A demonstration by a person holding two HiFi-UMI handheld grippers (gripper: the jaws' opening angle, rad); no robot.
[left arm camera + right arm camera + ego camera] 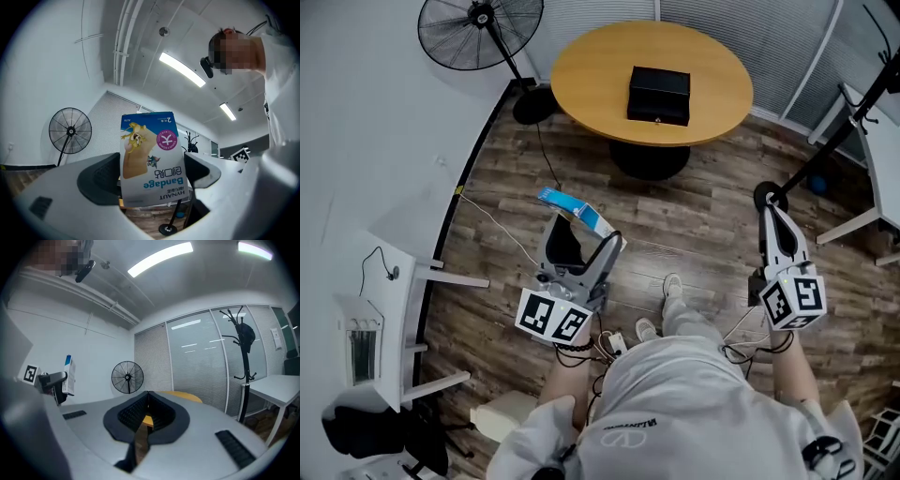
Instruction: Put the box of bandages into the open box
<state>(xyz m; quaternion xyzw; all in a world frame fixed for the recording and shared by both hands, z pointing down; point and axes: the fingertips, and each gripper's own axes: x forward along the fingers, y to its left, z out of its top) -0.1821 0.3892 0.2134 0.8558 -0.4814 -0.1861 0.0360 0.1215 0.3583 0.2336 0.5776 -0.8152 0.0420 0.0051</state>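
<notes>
My left gripper point(581, 236) is shut on the box of bandages point(577, 212), a flat blue and white carton held over the wooden floor. In the left gripper view the bandage box point(152, 158) stands upright between the dark pads, its print upside down, held by my left gripper point(151, 180). A black box point(658, 95) sits on the round wooden table point(591, 66) at the far side; its lid looks closed from here. My right gripper point(772, 208) is shut with nothing in it, and points away to the right. In the right gripper view, the right gripper point(148, 408) shows pads touching at the tips.
A standing fan point(480, 30) is at the far left beside the table. A white desk point(881, 155) stands at right, a white shelf unit point(389, 309) at left. Cables point(506, 234) run across the floor. The person's feet point(671, 287) are between the grippers.
</notes>
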